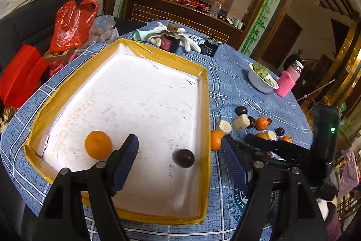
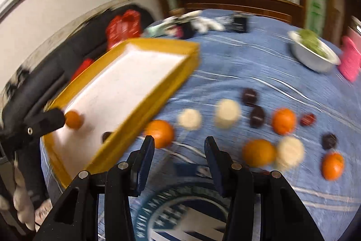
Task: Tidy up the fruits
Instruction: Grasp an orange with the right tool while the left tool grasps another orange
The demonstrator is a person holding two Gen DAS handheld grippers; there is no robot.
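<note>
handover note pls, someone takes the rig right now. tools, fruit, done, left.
Left tool: open, empty, over the tray.
Right tool: open, empty, over the tablecloth near the loose fruit; view blurred.
Done: one orange and one dark fruit in the tray.
Left: oranges, dark fruits and pale cut pieces lie on the cloth beside the tray.

Home dining room: clothed table [image 1: 237, 73], sofa [image 1: 33, 22], sideboard [image 1: 180, 10].

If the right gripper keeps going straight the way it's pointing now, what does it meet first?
Most likely bare blue tablecloth: nothing sits between the open right gripper fingertips. The nearest orange, beside the yellow-edged tray, lies just left of that line, though blur makes depth uncertain.
</note>
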